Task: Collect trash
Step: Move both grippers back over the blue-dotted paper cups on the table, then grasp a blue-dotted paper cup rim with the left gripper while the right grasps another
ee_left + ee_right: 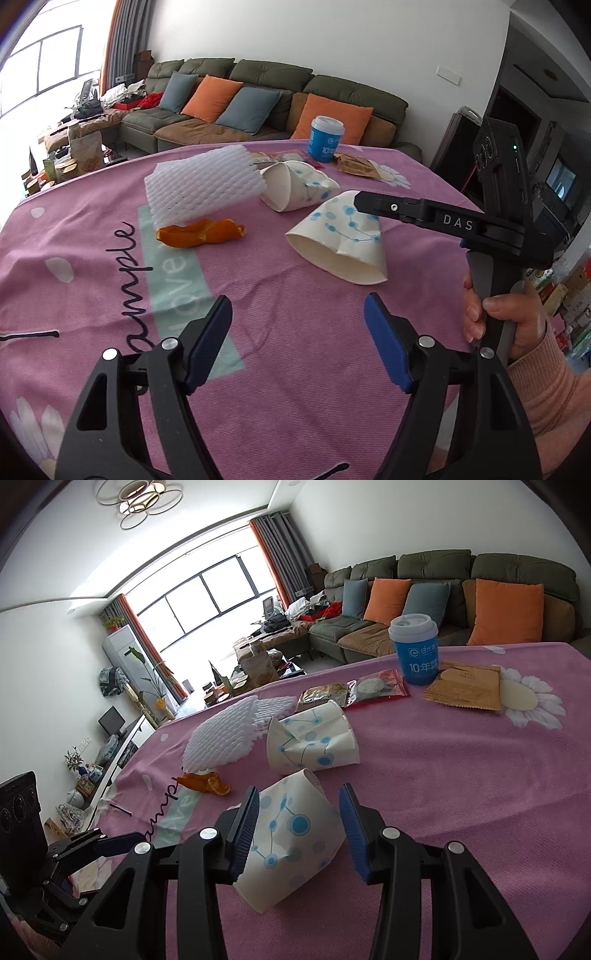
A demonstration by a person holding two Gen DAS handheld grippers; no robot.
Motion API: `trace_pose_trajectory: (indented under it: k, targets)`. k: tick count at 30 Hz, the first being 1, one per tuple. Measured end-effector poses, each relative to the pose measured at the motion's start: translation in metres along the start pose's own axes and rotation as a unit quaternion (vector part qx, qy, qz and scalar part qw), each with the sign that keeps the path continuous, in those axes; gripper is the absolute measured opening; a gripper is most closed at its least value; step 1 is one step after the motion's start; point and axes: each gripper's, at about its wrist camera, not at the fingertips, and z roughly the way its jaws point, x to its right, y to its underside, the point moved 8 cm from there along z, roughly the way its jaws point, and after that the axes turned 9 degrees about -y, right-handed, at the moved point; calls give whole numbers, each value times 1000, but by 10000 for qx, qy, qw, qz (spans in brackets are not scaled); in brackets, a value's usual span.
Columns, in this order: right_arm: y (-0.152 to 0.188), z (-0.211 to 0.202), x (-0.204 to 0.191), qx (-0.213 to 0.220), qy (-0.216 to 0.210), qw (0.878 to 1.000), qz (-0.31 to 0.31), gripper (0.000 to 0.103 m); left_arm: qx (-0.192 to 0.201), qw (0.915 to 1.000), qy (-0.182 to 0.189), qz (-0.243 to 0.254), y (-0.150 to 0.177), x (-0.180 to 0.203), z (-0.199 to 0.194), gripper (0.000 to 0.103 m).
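Straddling the crushed white paper cup with blue dots, my right claw is spread, its left pad touching the cup and the other just beside it, nothing gripped yet. My left claw hangs released over the pink cloth-covered desk, holding nothing. By my judgement collecting has barely begun: a second crumpled dotted cup, white foam netting, orange peel, snack wrappers and a blue lidded cup all lie uncollected.

crushed paper cup on its side, orange peel beside
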Motion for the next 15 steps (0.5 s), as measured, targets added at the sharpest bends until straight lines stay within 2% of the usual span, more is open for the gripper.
trace_pose_trajectory:
  k: [5,7,12,15]
  targets:
    - [11,13,-27,-317,-509,9980,-210,43,-166,9995,229,-161,0,4,11,67]
    - [9,14,-32,-303,-605,9974,-263,43,-226,9988,329,-266,-1,3,16,67]
    - [-22,10,-8,41,-378,9992,-101,44,-364,9974,496,-380,-4,9,28,65]
    - [-39,20,14,-2,-252,9997,21,44,-469,9959,622,-458,-6,12,37,64]
